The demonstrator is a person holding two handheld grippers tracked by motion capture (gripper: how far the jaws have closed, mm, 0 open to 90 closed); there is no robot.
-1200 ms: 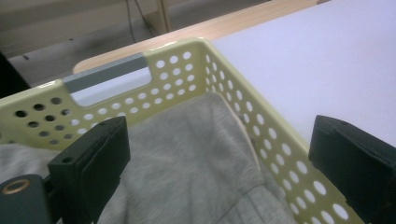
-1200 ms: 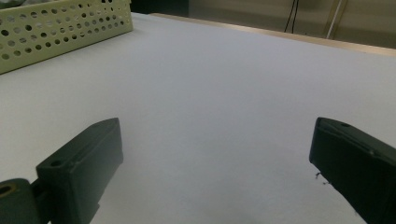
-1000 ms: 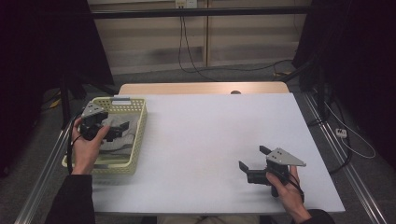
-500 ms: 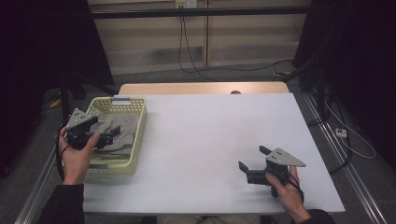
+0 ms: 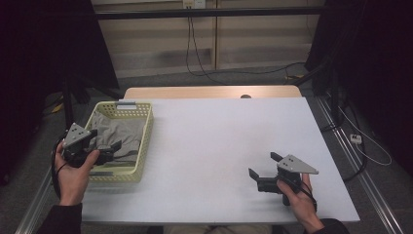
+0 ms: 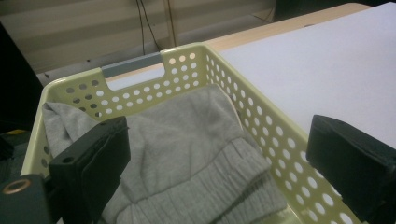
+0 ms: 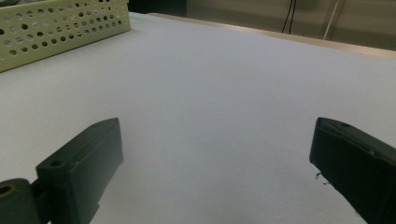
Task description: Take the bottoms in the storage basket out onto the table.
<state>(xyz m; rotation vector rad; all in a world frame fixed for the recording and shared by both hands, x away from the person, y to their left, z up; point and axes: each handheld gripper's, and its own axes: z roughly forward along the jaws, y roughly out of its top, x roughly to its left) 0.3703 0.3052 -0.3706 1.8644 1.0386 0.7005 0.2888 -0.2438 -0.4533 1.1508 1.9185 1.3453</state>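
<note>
Since the earlier frames, the left gripper [image 5: 103,146] has drawn back toward the yellow basket's [image 5: 145,136] near-left corner, jaws spread wide and empty over the grey garment [image 6: 187,154] inside. Across broad bare white table [image 5: 224,136], well apart, the right gripper [image 5: 263,166] rests near the front edge, jaws wide, holding nothing.

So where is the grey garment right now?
The grey garment lies inside the yellow basket at the table's left in the high view, with the open left gripper over it.
</note>
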